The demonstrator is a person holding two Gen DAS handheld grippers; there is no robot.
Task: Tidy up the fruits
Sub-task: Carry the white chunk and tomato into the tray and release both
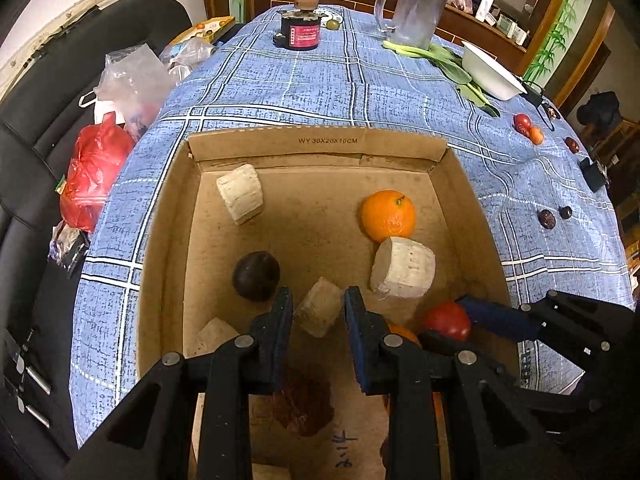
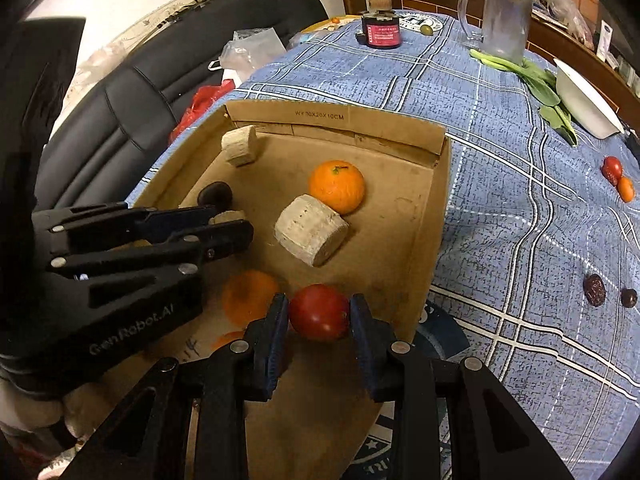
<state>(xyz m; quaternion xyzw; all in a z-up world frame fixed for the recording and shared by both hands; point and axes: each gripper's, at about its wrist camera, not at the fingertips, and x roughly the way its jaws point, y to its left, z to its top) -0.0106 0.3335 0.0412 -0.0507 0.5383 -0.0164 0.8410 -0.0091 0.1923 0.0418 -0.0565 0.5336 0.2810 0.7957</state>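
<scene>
A cardboard box (image 1: 320, 142) (image 2: 436, 200) on the blue checked tablecloth holds an orange (image 1: 388, 215) (image 2: 337, 186), a dark round fruit (image 1: 256, 275) (image 2: 215, 195), several pale cork-like chunks and a second orange (image 2: 249, 296). My left gripper (image 1: 319, 312) (image 2: 230, 218) is closed around a small pale chunk (image 1: 319, 312) inside the box. My right gripper (image 2: 319, 314) (image 1: 452, 326) has a red tomato (image 2: 319, 312) (image 1: 448, 320) between its fingers, low in the box's near right corner.
On the cloth to the right lie a small red and orange fruit (image 1: 528, 128) (image 2: 618, 178) and dark dates (image 1: 554, 216) (image 2: 594, 290). A white bowl (image 1: 492, 74), greens (image 2: 540, 84), a glass jug (image 1: 416, 12) and a black jar (image 1: 300, 30) stand farther back. Plastic bags (image 1: 96, 172) lie on a black sofa at left.
</scene>
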